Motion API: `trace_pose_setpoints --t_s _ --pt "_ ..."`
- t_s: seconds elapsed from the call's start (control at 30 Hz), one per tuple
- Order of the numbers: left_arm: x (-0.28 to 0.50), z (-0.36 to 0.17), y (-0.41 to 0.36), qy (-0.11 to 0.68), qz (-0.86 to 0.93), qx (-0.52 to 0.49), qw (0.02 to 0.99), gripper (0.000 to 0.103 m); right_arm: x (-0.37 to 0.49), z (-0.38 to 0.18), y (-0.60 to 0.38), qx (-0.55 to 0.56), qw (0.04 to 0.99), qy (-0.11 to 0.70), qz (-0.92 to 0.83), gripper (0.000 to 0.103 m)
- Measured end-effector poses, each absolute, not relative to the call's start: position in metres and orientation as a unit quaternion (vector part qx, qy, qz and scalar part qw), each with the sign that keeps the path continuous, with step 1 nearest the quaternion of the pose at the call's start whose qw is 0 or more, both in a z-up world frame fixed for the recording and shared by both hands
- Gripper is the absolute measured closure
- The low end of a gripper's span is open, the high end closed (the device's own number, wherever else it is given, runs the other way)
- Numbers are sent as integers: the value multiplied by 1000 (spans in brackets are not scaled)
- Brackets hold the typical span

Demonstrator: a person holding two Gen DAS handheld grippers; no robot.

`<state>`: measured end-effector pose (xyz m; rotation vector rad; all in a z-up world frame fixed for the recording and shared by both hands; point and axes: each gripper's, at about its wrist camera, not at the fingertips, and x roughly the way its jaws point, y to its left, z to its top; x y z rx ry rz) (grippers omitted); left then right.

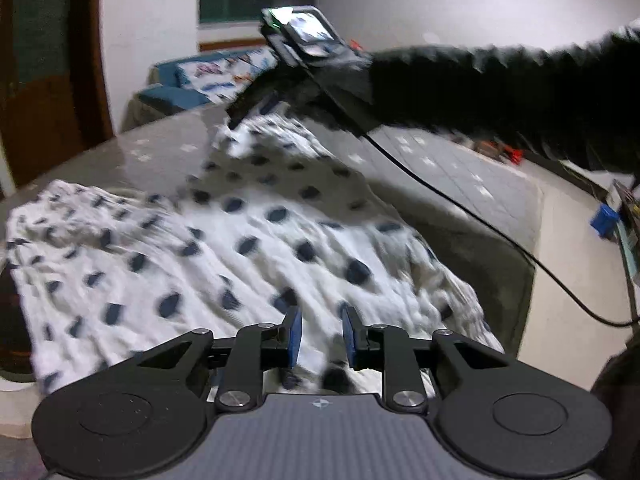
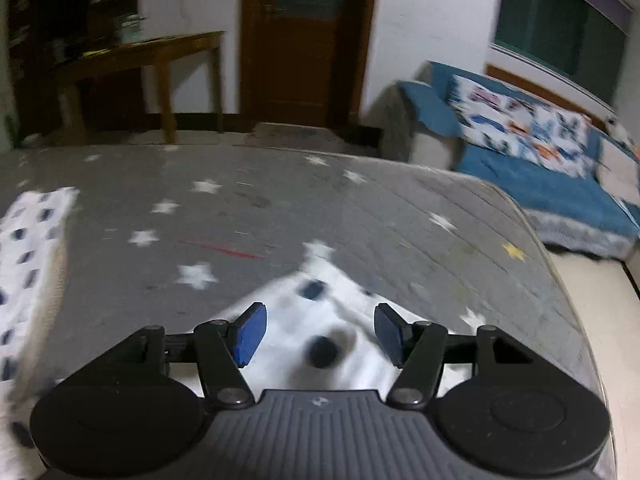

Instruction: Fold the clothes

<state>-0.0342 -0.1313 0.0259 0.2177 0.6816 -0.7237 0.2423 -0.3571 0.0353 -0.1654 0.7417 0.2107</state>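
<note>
White garment (image 1: pixel 248 248) with dark blue spots, rumpled and spread across the grey star-print bedcover (image 2: pixel 280 216), left gripper (image 1: pixel 321 338) narrowly parted above its near edge, pinch unclear, right gripper (image 2: pixel 320 330) spread over a raised pointed corner, pads clear of it.

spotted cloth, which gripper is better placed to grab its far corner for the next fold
Right. The right gripper hangs over the spotted cloth's far corner, jaws apart astride it. The left gripper sits at the near edge, far from that corner.

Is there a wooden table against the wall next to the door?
Yes, a brown wooden table stands by the wall left of the wooden door.
</note>
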Motion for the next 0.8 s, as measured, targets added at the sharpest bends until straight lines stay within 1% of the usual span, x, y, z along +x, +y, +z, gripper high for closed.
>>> trace_pose_setpoints --t_s 0.17,0.33,0.4,0.73,0.8 --pt "-27 32 -102 321 -278 85 901 79 238 50 -311 -86 906 364 196 44" --pt "-22 26 -75 343 -222 72 910 79 246 55 -247 -99 886 367 267 50" --pt "-23 25 -66 350 -209 69 911 79 254 54 -226 -99 880 368 283 53" --pt "-23 16 -49 368 -186 52 910 78 288 35 -152 -95 868 370 317 54" --pt "-23 16 -48 368 -186 52 909 78 294 30 -144 -96 870 368 314 56"
